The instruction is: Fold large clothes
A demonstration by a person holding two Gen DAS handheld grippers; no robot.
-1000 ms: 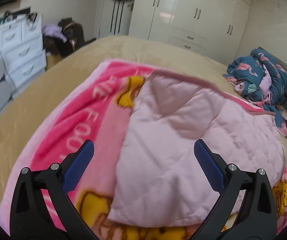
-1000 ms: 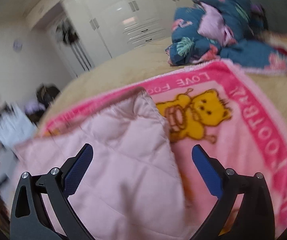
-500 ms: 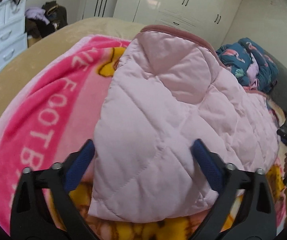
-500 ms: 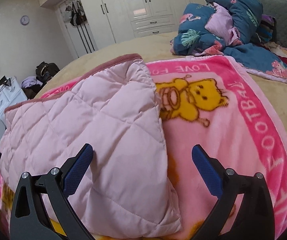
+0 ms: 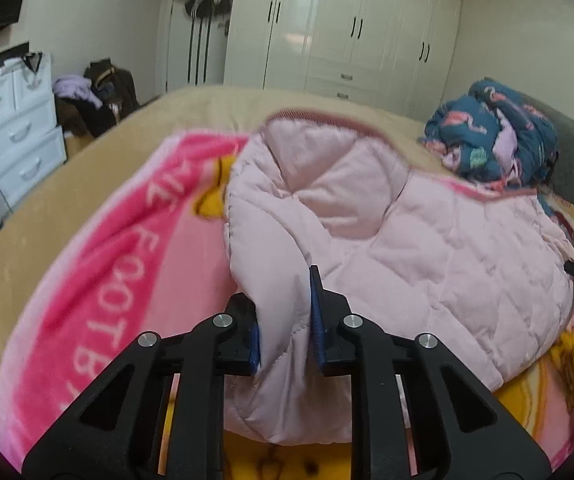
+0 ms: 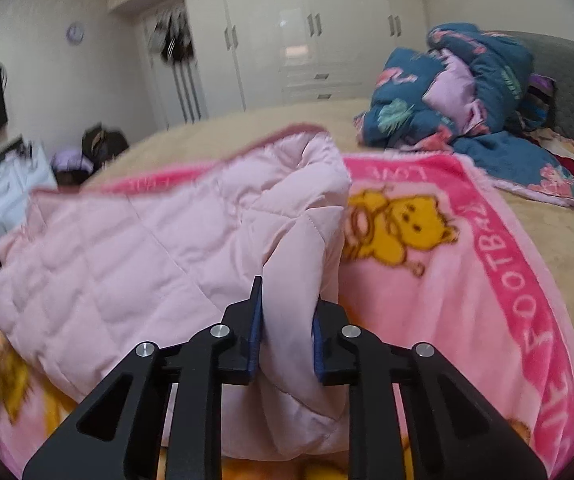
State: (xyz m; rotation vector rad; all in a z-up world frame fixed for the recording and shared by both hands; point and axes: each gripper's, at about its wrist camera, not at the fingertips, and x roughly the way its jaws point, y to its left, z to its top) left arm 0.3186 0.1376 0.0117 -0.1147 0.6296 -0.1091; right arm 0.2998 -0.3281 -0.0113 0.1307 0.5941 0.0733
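From my left wrist camera, the left gripper (image 5: 285, 330) is clamped on the near left corner of the pale pink quilted padded garment (image 5: 407, 248), which lies across the bright pink fleece blanket with yellow bear print (image 5: 99, 280) on the tan bed (image 5: 31, 216). To fold well I'd lift this corner evenly and carry it toward twelve o'clock, laying it onto the dusty-rose trimmed far edge. From my right wrist camera, the right gripper (image 6: 287, 334) pinches the opposite near corner, the bulk spreading toward ten o'clock. That view is smeared, so I can't judge how deep the bite is; I'd keep both corners level and taut, clear of the crumpled navy flamingo-print bedding (image 6: 459, 92) at one o'clock.
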